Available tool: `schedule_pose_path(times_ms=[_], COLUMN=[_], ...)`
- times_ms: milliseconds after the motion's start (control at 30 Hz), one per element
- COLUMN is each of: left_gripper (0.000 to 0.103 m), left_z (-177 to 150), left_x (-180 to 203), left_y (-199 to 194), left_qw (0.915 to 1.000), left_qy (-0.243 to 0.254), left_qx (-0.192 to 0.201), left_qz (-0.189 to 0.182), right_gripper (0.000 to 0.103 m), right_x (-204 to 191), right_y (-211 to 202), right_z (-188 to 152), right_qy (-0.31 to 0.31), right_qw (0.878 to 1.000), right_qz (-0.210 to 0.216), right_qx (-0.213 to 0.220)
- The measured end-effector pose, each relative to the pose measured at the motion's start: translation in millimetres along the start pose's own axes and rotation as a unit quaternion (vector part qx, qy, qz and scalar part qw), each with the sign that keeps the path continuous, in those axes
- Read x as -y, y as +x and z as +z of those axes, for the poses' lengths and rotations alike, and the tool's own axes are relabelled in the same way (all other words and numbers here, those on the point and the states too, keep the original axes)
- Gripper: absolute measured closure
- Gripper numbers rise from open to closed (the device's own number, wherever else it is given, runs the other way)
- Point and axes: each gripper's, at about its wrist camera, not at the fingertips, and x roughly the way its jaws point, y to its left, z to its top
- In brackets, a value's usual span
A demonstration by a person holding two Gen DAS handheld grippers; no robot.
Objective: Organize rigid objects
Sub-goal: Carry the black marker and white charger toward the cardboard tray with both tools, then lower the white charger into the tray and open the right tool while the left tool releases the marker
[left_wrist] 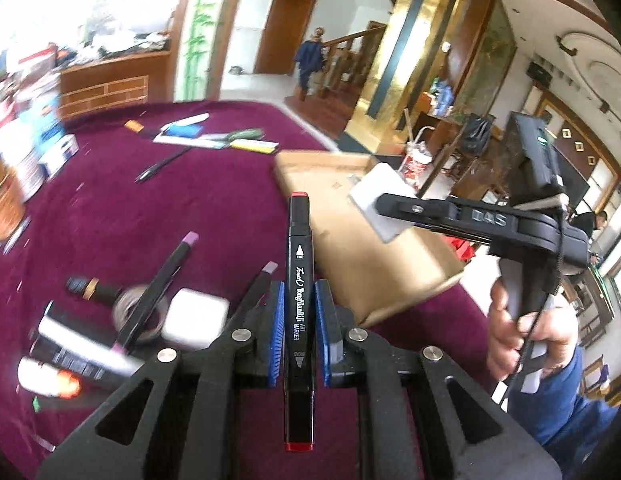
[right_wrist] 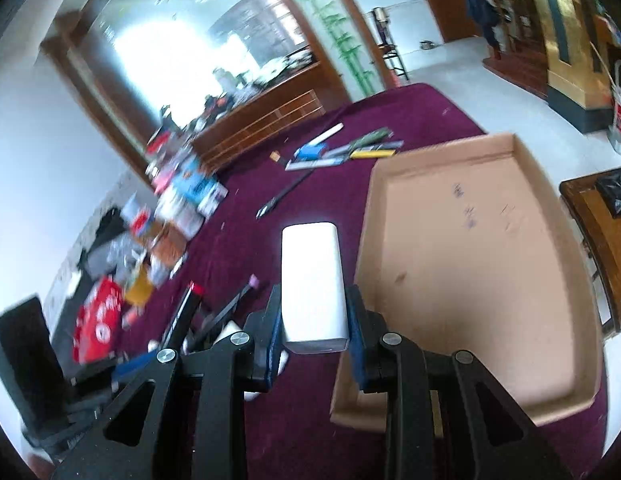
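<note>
Jaws pinch marker [left_wrist: 299, 312] leftward; right view alone shows tray's [right_wrist: 510, 406] bare interior.

room: white walls [right_wrist: 38, 128] | wood doors [left_wrist: 284, 28] | gold pillar [left_wrist: 406, 52] | stairs [left_wrist: 342, 52] | pale floor [right_wrist: 470, 64] | super bright window [right_wrist: 158, 52]

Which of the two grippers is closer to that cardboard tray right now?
Right. The right gripper, shut on a white block, sits just beside the cardboard tray. The left gripper, shut on a black marker, is farther back over the maroon cloth.
</note>
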Motion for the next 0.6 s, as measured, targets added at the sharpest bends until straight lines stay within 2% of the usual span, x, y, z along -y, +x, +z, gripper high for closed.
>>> schedule_pose_path(times_ms=[133,233,300,433,600], left_gripper=[0.091,0.091,0.091,0.091,0.091], left_z=[31,50,61,71,69], left_x=[19,29,32,34,38], left_y=[30,66,95,142,181], left_qw=[0.9998,0.9992,0.9989,0.9967,0.9955], left_qy=[-0.007,-0.015,-0.025,-0.056,-0.069], left_qx=[-0.008,-0.029,-0.039,-0.058,-0.065], left_qz=[-0.019,-0.022,-0.011,-0.012,0.011], right_gripper=[0.078,0.078,0.078,0.078,0.078], right_x=[24,48,61,92,98], right_y=[5,24,40,70,94], right_z=[42,66,75,75,68], right_qy=[0.040,0.079,0.092,0.133,0.120], right_qw=[0.998,0.995,0.994,0.990,0.992], right_qz=[-0.033,-0.043,-0.054,-0.036,-0.034], right_qx=[0.032,0.030,0.019,0.008,-0.034])
